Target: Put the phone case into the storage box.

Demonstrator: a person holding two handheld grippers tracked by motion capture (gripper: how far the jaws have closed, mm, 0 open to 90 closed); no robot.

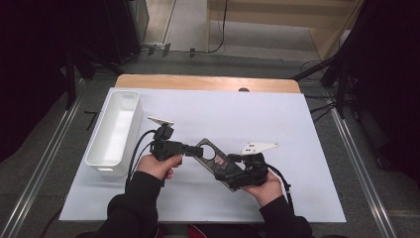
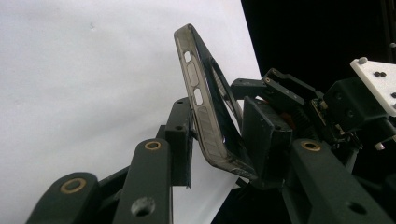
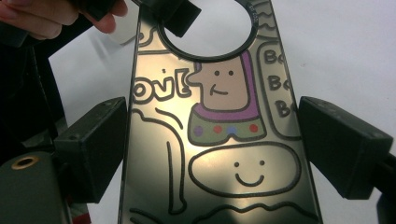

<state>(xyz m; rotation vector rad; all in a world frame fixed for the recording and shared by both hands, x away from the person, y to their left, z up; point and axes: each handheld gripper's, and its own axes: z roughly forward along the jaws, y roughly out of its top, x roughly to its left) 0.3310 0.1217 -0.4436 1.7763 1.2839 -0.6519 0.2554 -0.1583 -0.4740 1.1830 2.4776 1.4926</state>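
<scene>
A: Sleeves first, at the near edge of the bench [image 1: 297,129]. Your right hand-held gripper [image 1: 233,166] sits just ahead of them, its jaws either side of the phone case [image 1: 214,157], pads at the long edges. Pressed home or only bracketing? I cannot tell from the right gripper view.

B: Noted. And your left?

A: Your left hand-held gripper [image 1: 197,150] comes in from the other side, closed on the case's camera-hole end. In the left gripper view the phone case [image 2: 205,100] stands edge-on between the pads, tilted, clear of the white sheet.

B: So the case is held between both, mid-bench, slightly off the surface?

A: That is my reading. Printed back faces your right camera: cartoon figures, round cut-out at the top of the phone case [image 3: 219,126].

B: Handling?

A: Light, thin, smoky plastic. Likely flexible, so it may twist if your two grips pull against each other. Glossy back, probably slick; take it by the side walls, as you are doing, away from the button slots.

B: Farther out?

A: White bin [image 1: 115,130] at the left, well apart from the case. Beyond it the bench's wooden far edge, then floor.
</scene>
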